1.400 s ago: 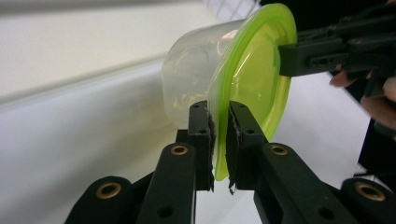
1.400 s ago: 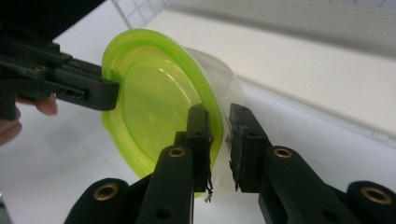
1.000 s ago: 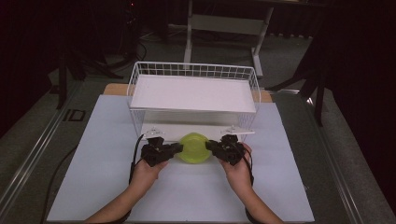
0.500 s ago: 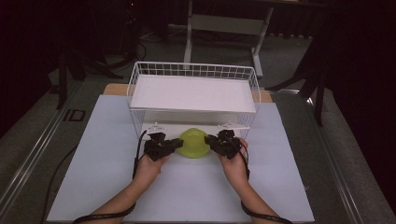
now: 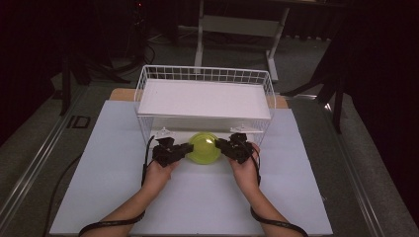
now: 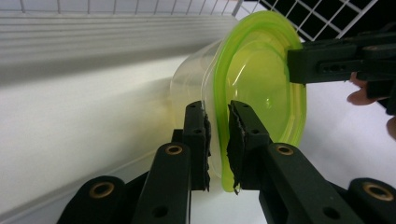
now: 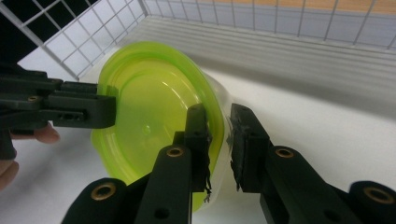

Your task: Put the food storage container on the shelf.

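The white tabletop is filling the lower half of the high view, and a white wire basket with a flat white shelf is standing on it at frame centre. Just below the basket's front edge, a round clear plastic container with a lime-green lid is sitting tipped on its side, lid facing the person, half tucked under the shelf.

The left tool is reaching in from the left of the container, and in the left gripper view its jaws are standing narrowly apart, straddling the green lid's rim; the pads are pinching that rim between them. The right tool is coming in from the right, and in the right gripper view its jaws are likewise nearly together, clamping the opposite edge of the lid where it meets the clear wall. Each hand is resting low on the tabletop behind its tool.
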Demonstrator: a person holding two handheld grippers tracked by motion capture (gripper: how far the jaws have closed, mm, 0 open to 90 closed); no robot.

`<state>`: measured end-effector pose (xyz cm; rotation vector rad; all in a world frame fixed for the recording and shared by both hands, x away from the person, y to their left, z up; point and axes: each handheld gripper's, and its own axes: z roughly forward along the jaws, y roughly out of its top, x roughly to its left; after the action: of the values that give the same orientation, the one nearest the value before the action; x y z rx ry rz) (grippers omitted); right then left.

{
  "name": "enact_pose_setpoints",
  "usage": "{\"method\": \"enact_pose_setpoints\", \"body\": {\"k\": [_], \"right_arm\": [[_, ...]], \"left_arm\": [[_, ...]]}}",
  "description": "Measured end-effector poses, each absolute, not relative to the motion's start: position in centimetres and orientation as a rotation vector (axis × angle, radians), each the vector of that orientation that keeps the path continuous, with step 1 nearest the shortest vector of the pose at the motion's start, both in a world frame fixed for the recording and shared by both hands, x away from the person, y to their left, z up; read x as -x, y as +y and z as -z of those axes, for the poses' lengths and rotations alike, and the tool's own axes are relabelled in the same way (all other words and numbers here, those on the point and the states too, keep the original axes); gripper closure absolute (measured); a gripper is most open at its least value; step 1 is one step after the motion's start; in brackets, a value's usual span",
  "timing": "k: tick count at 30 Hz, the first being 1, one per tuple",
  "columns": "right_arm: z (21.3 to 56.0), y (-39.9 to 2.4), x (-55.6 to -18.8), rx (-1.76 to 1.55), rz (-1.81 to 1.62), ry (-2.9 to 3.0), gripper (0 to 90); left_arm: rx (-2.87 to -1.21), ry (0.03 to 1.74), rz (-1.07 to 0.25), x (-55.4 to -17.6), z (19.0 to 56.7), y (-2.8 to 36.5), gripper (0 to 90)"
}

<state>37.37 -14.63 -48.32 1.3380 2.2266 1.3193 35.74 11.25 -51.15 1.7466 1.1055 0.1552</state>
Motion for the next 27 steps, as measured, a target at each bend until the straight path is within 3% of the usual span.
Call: {"method": "enact_pose_setpoints", "body": {"k": [10, 15, 21, 27], "right_arm": [[48.4, -14.2, -37.8, -1.277, -1.266, 2.171, 73.4], [48.9, -14.5, -38.3, -1.307, -1.280, 2.137, 61.5], [49.1, -14.0, -38.6, -1.317, -1.250, 2.081, 59.4], [49.3, -13.8, -39.0, -1.312, -1.238, 2.051, 51.5]], "left_arm": [[-1.757, 1.065, -0.281, -36.5, 50.7, 10.9, 71.5], [-1.737, 1.091, -0.309, -37.1, 50.7, 10.8, 65.9], [-1.701, 1.113, -0.327, -37.8, 50.8, 10.8, 62.5], [-1.689, 1.161, -0.341, -38.5, 50.7, 10.6, 56.2]]}}
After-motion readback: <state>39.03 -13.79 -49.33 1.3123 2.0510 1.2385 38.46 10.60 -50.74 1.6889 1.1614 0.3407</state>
